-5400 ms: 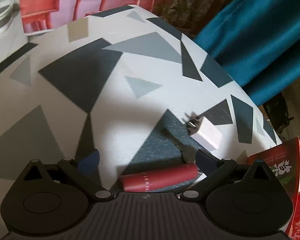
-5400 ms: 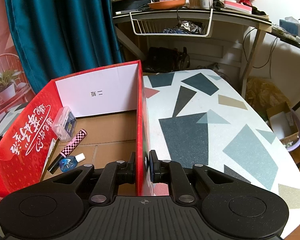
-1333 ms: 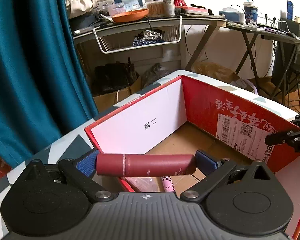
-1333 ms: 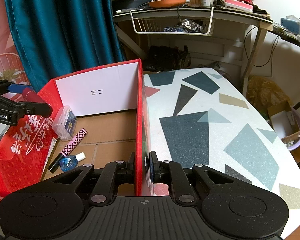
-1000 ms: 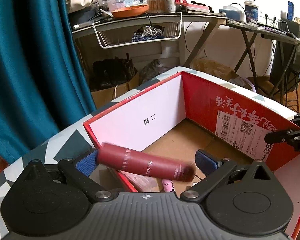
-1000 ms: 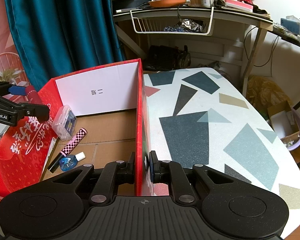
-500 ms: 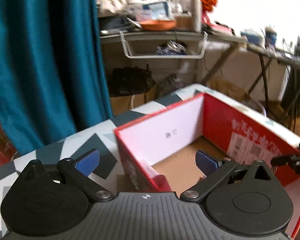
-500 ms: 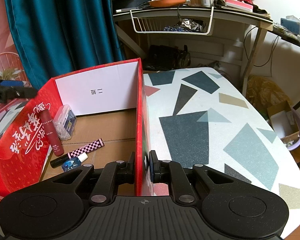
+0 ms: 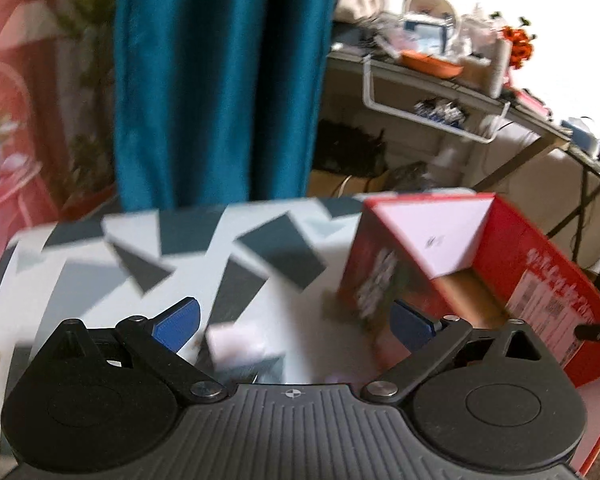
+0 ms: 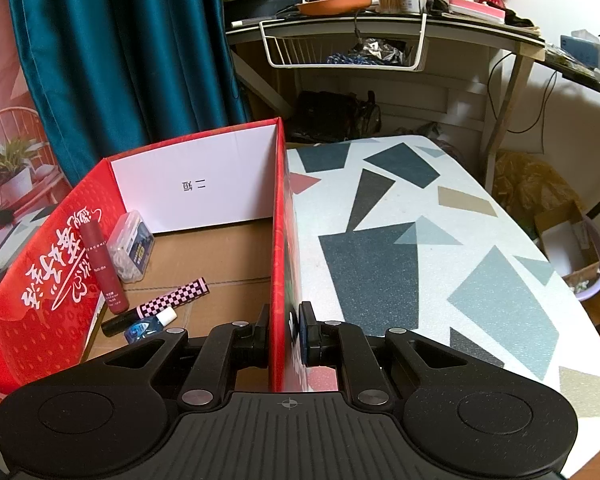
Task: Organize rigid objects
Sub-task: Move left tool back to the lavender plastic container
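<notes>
Left wrist view motion-blurred, blown-out top right; right wrist view sharp.

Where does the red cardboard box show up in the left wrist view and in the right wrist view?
Left wrist: red box at right of centre, blurred, beyond the open left gripper.
Right wrist: red box fills the lower left; the right gripper is shut on its near wall.
Shared landmark: the white inner panel with small printed characters.

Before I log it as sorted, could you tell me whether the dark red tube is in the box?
In: the dark red tube leans against the red box's inner left wall.
</notes>
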